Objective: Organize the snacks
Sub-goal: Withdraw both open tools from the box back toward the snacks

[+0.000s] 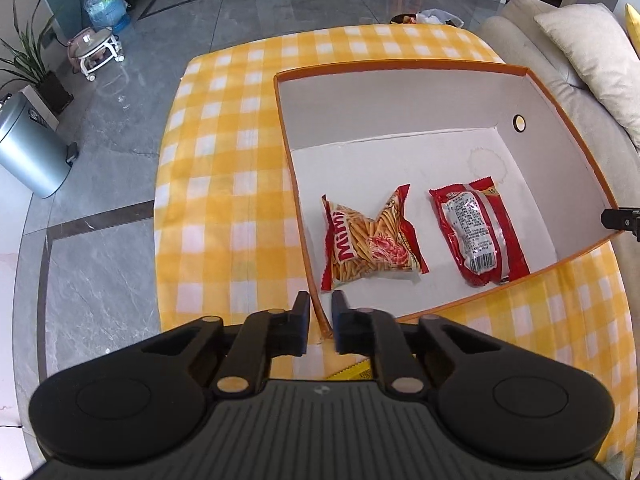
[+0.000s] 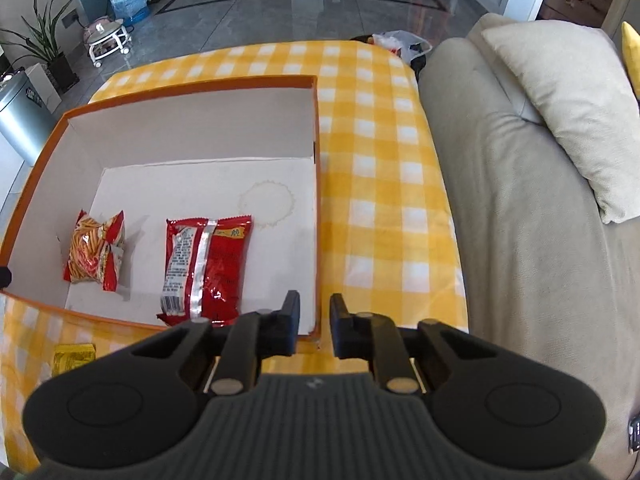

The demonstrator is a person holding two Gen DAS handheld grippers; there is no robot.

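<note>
Step in hand, as judged: shifting the open orange cardboard box with white inside (image 1: 400,70) on the bench covered in yellow-and-white checked cloth (image 1: 224,160).

Your left gripper (image 1: 320,312) is clenched down to a narrow gap at the box's near left corner, with the thin orange wall running through that gap. Your right gripper (image 2: 314,312) is clenched the same way at the near right corner. Both appear to pinch the wall, though the contact itself is hard to make out.

Inside, on the box floor, a red bag of stick snacks (image 1: 372,240) lies near the left wall. A red foil-seamed snack pack (image 1: 480,232) lies just beside it, apart from it. A small flat yellow packet (image 2: 74,360) remains outside on the cloth, near the box's front wall.

To do this well, move both hands together and keep them level, since thin cardboard twists or tears under uneven pull. Drag low so the snacks do not slide. Steer the front wall clear of the yellow packet.
</note>
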